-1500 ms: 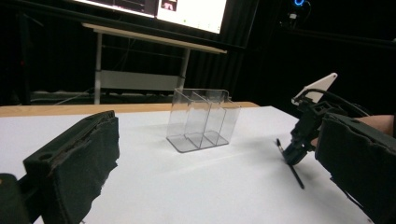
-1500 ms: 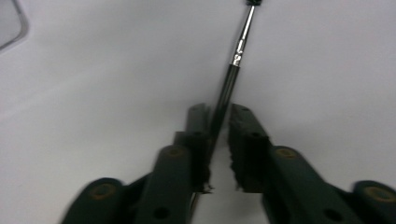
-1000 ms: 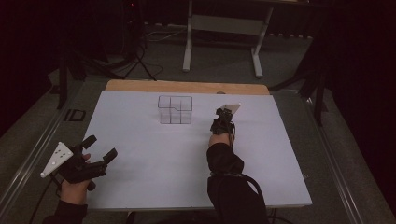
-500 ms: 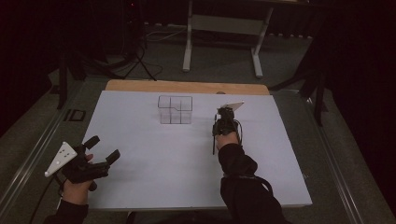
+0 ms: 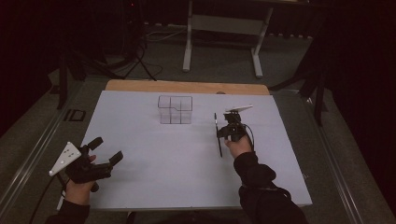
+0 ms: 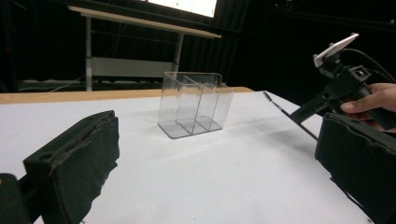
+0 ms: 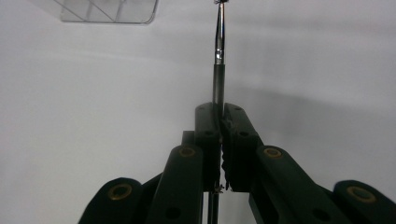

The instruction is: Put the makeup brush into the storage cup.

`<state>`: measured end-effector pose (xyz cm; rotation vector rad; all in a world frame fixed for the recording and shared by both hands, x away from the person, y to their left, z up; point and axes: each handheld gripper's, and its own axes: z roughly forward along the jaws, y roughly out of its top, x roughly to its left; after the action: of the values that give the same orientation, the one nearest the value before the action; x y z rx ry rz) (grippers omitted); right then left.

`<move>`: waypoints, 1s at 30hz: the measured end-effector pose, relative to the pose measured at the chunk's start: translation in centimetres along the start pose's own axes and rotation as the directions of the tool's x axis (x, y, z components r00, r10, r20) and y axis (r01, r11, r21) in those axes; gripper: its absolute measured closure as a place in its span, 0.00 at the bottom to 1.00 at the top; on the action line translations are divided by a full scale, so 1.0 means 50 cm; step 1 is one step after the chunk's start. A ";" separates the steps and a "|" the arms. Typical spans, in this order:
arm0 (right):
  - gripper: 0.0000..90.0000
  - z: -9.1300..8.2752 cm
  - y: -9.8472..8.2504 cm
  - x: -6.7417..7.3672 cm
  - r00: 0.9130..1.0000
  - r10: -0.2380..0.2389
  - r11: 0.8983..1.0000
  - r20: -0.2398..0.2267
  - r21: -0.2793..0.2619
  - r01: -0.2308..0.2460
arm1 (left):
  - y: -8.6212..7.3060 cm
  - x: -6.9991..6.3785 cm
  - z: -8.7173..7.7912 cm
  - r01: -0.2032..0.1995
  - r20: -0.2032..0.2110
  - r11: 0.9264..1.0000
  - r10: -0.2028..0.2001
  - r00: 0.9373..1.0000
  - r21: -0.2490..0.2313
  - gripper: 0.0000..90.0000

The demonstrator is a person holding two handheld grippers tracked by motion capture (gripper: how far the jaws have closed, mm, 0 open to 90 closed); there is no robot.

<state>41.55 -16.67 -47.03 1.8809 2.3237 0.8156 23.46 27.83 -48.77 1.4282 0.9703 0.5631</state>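
R gripper (image 7: 219,140) clamped on pen (image 7: 218,56) mid-shaft, tip free for clear organizer (image 5: 175,109); L gripper (image 5: 105,151) open, parked aside.

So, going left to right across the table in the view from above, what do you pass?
Left gripper, jaws open, near the table's left front corner → clear divided box farther back → thin dark pen-like rod → right gripper, jaws shut on that rod.
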 end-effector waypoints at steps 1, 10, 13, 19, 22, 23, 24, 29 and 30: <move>0.95 -0.004 -0.001 -0.005 1.000 0.000 1.000 -0.029 -0.002 0.000 | 0.000 0.000 0.001 0.002 0.001 1.000 -0.002 1.000 0.002 0.00; 0.95 -0.027 -0.016 -0.021 0.980 -0.178 0.983 -0.088 -0.060 0.173 | -0.003 -0.004 0.010 0.020 0.011 1.000 -0.020 1.000 0.024 0.00; 0.95 -0.033 -0.025 -0.029 0.970 -0.218 0.974 -0.106 -0.083 0.210 | -0.001 -0.007 0.013 0.018 0.016 0.999 -0.018 1.000 0.034 0.00; 0.95 -0.044 -0.047 -0.043 0.956 -0.259 0.963 -0.138 -0.118 0.244 | -0.004 -0.009 0.020 0.031 0.024 0.998 -0.032 0.999 0.052 0.00; 0.95 -0.055 -0.062 -0.051 0.943 -0.303 0.948 -0.137 -0.146 0.284 | -0.002 -0.014 0.025 0.046 0.043 0.997 -0.048 0.998 0.057 0.00; 0.95 -0.059 -0.065 -0.052 0.941 -0.310 0.945 -0.136 -0.149 0.290 | 0.000 -0.017 0.026 0.048 0.048 0.997 -0.051 0.998 0.061 0.00; 0.95 -0.068 -0.072 -0.053 0.935 -0.325 0.939 -0.142 -0.170 0.300 | 0.001 -0.019 0.028 0.054 0.053 0.997 -0.057 0.997 0.063 0.00; 0.95 -0.086 -0.089 -0.045 0.910 -0.398 0.906 -0.116 -0.205 0.370 | 0.011 -0.030 0.042 0.084 0.087 0.994 -0.090 0.992 0.076 0.00; 0.95 -0.090 -0.093 -0.043 0.903 -0.415 0.897 -0.109 -0.218 0.386 | 0.012 -0.033 0.045 0.085 0.091 0.993 -0.092 0.992 0.081 0.00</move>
<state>36.35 -20.90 -45.72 1.2366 2.4866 1.1072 24.58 25.27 -48.11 1.4595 0.9839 0.3928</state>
